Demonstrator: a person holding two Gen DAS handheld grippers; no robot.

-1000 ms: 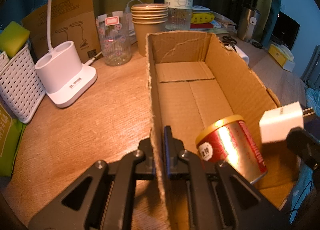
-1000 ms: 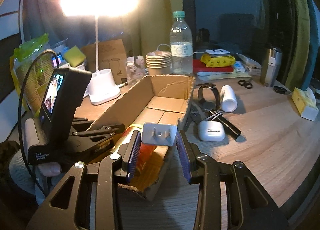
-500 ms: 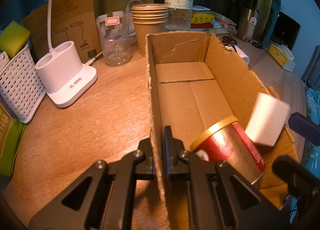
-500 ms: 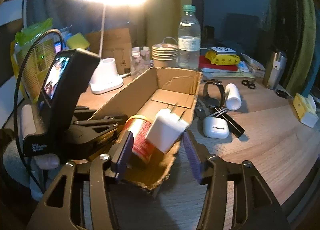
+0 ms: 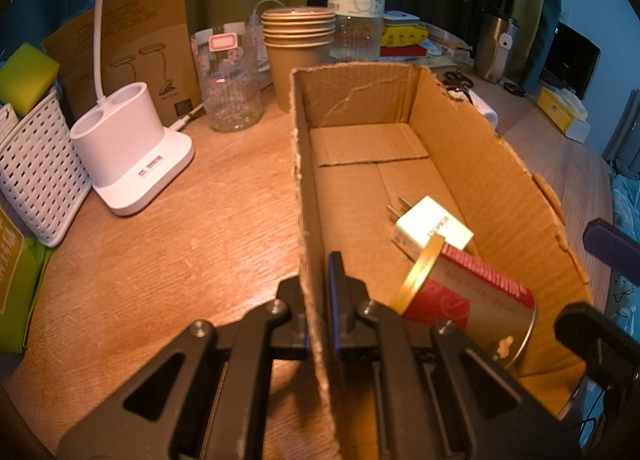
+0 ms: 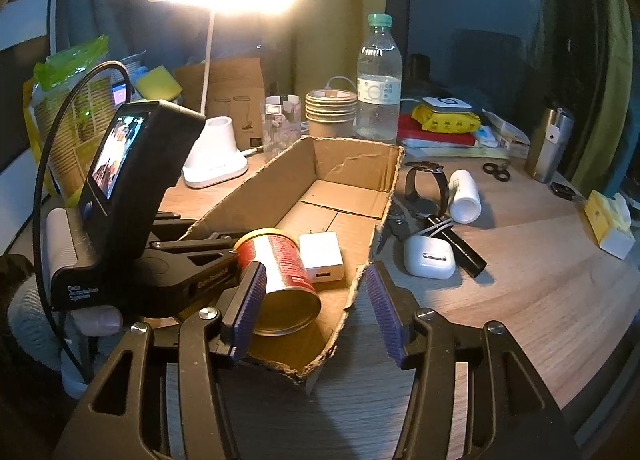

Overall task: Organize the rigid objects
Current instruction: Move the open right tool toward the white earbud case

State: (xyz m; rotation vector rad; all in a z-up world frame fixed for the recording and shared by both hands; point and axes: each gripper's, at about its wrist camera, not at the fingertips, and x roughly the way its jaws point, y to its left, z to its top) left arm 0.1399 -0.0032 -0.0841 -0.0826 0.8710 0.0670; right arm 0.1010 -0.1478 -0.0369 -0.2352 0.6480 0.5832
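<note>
Two items in box: a red cylindrical tin with a gold rim point(image 6: 280, 280) lies on its side at the near end of the long open cardboard box point(image 6: 352, 164), and a white square plug-in charger point(image 6: 322, 256) rests just beyond it, touching the tin's side, prongs pointing to the far end.
Left gripper point(image 5: 320, 292): jaws together, clamped on the box's near left wall, one on each side of the cardboard; it steadies the box.
Right gripper point(image 6: 314, 300): jaws apart with nothing pressed between them, hanging over the box's near right corner; the tin's open end shows just inside its left jaw.
Still outside, right of box: a white oval earbud case point(image 6: 430, 260) lies nearest on the wooden surface point(image 6: 520, 280), with a black cylindrical torch point(image 6: 460, 248) touching its far side, then a black wristwatch point(image 6: 426, 190) and a white cylindrical bottle point(image 6: 464, 198) lying on its side.
Key relation: the earbud case sits just right of and slightly beyond the right jaws, well apart from the left ones, so the right hand is the nearer; the case's long axis runs roughly across the view, so I judge the jaws should close over its shorter width.
Far clutter: stacked brown paper cups point(image 6: 330, 112), a clear plastic water bottle point(image 6: 378, 80) and a white lamp base point(image 6: 216, 160) stand behind the box.
Progress: early, in my judgement, with several pieces left on the surface.
</note>
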